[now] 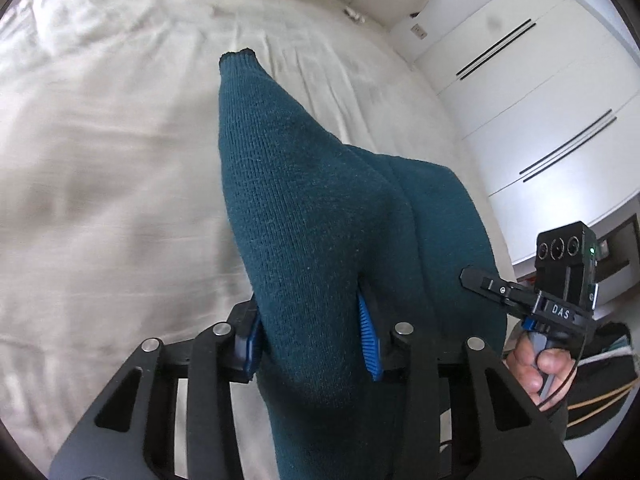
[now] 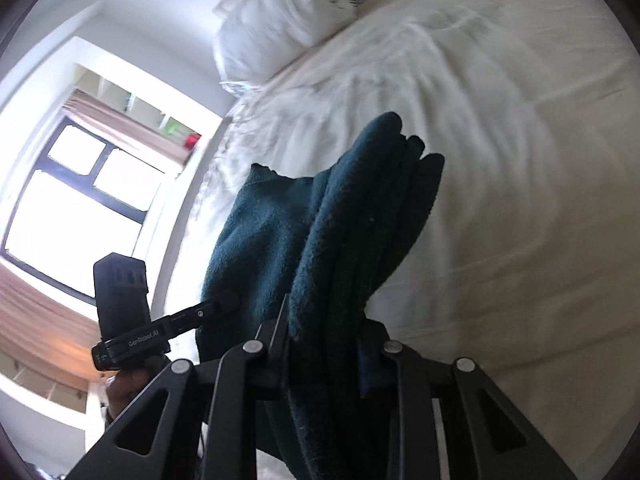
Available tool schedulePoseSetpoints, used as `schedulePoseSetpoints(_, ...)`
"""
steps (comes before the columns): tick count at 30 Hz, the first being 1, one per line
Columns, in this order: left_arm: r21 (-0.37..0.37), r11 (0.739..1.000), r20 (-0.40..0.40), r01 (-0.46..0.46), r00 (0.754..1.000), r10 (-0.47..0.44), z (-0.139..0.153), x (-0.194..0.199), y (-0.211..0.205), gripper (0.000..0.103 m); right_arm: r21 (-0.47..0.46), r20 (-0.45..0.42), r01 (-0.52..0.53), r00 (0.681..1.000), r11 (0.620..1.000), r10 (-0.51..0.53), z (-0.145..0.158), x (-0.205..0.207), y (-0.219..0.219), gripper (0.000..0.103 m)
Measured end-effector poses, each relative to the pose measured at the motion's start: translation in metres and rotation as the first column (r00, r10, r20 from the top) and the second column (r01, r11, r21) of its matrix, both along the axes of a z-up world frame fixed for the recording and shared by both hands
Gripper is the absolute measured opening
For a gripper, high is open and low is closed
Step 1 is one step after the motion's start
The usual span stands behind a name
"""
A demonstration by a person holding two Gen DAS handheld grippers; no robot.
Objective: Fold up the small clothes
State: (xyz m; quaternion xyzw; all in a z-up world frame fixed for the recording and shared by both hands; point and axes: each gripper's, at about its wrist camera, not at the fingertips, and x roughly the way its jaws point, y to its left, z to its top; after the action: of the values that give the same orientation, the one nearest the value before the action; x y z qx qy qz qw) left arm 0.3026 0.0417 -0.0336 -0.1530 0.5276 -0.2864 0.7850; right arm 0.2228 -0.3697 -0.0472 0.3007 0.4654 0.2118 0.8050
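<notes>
In the left wrist view, the bed (image 1: 100,152) filled the left side, its cream cover rumpled and blurred. At the centre, the left gripper (image 1: 312,344) had its blue-padded fingers (image 1: 368,336) closed on a thick bunch of the sweater (image 1: 304,208), a dark teal knit held up off the bed, one cuffed sleeve end pointing away. Farther right, a white wardrobe (image 1: 540,92) stood by the wall, and below it the right gripper (image 1: 472,276) showed from the side, held in a hand (image 1: 532,364).

In the right wrist view, a bright window (image 2: 76,204) sat at the left, with the left gripper just right of it, its tip against the cloth. At the centre the right gripper (image 2: 324,344) pinched several folded layers of the sweater (image 2: 352,232); its pads were probably buried in the fabric. A white pillow (image 2: 276,28) lay at the bed's (image 2: 520,160) head.
</notes>
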Motion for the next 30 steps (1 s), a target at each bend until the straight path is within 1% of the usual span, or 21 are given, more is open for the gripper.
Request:
schedulePoseSetpoints(3, 0.032, 0.999, 0.034, -0.014, 0.999, 0.013, 0.018, -0.022, 0.041, 0.037, 0.012, 0.018, -0.052, 0.998, 0.999, 0.052, 0.010, -0.011, 0.034, 0.026)
schedulePoseSetpoints(5, 0.044, 0.999, 0.040, -0.026, 0.999, 0.025, 0.020, -0.034, 0.058, 0.037, 0.012, 0.025, -0.082, 0.996, 0.997, 0.082, 0.011, -0.020, 0.058, 0.026)
schedulePoseSetpoints(8, 0.052, 0.997, 0.027, -0.048, 0.999, 0.046, 0.012, -0.050, 0.086, 0.037, 0.030, 0.011, -0.104, 0.995, 0.994, 0.103, 0.003, -0.026, 0.083, 0.026)
schedulePoseSetpoints(12, 0.078, 0.995, 0.009, -0.057, 0.998, 0.056, -0.013, -0.067, 0.111, 0.037, 0.027, -0.031, -0.113, 0.993, 0.993, 0.113, -0.023, -0.037, 0.109, 0.026)
schedulePoseSetpoints(14, 0.084, 0.994, -0.010, -0.067, 0.998, 0.068, -0.029, -0.074, 0.122, 0.037, 0.041, -0.056, -0.106, 0.993, 0.994, 0.108, -0.040, -0.042, 0.117, 0.026)
schedulePoseSetpoints(16, 0.077, 0.994, -0.032, -0.077, 0.996, 0.079, -0.045, -0.081, 0.135, 0.037, 0.054, -0.089, -0.102, 0.990, 0.993, 0.107, -0.058, -0.042, 0.126, 0.026)
schedulePoseSetpoints(19, 0.060, 0.994, -0.041, -0.088, 0.995, 0.091, -0.064, -0.086, 0.146, 0.039, 0.028, -0.102, -0.103, 0.989, 0.994, 0.106, -0.075, -0.042, 0.130, 0.026)
schedulePoseSetpoints(21, 0.035, 0.995, -0.038, -0.096, 0.995, 0.097, -0.074, -0.090, 0.156, 0.041, 0.059, -0.114, -0.087, 0.989, 0.994, 0.093, -0.083, -0.041, 0.124, 0.027)
schedulePoseSetpoints(22, 0.028, 0.995, -0.032, -0.097, 0.995, 0.098, -0.076, -0.091, 0.157, 0.044, 0.070, -0.108, -0.087, 0.990, 0.994, 0.094, -0.086, -0.040, 0.122, 0.028)
schedulePoseSetpoints(23, 0.027, 0.994, -0.028, -0.101, 0.994, 0.102, -0.078, -0.092, 0.157, 0.048, 0.070, -0.103, -0.088, 0.990, 0.994, 0.095, -0.087, -0.038, 0.120, 0.032)
schedulePoseSetpoints(24, 0.024, 0.994, -0.024, -0.105, 0.994, 0.106, -0.083, -0.096, 0.163, 0.049, 0.062, -0.102, -0.085, 0.991, 0.994, 0.091, -0.089, -0.039, 0.119, 0.035)
schedulePoseSetpoints(26, 0.008, 0.993, -0.018, -0.115, 0.993, 0.115, -0.083, -0.100, 0.165, 0.050, 0.038, -0.100, -0.072, 0.992, 0.997, 0.075, -0.094, -0.044, 0.115, 0.049)
schedulePoseSetpoints(29, -0.006, 0.991, -0.019, -0.131, 0.991, 0.131, -0.085, -0.104, 0.169, 0.051, 0.063, -0.104, -0.036, 0.994, 0.997, 0.042, -0.097, -0.053, 0.102, 0.055)
schedulePoseSetpoints(30, 0.005, 0.990, -0.007, -0.142, 0.990, 0.142, -0.082, -0.107, 0.170, 0.051, 0.055, -0.096, -0.020, 0.995, 0.998, 0.026, -0.094, -0.059, 0.096, 0.056)
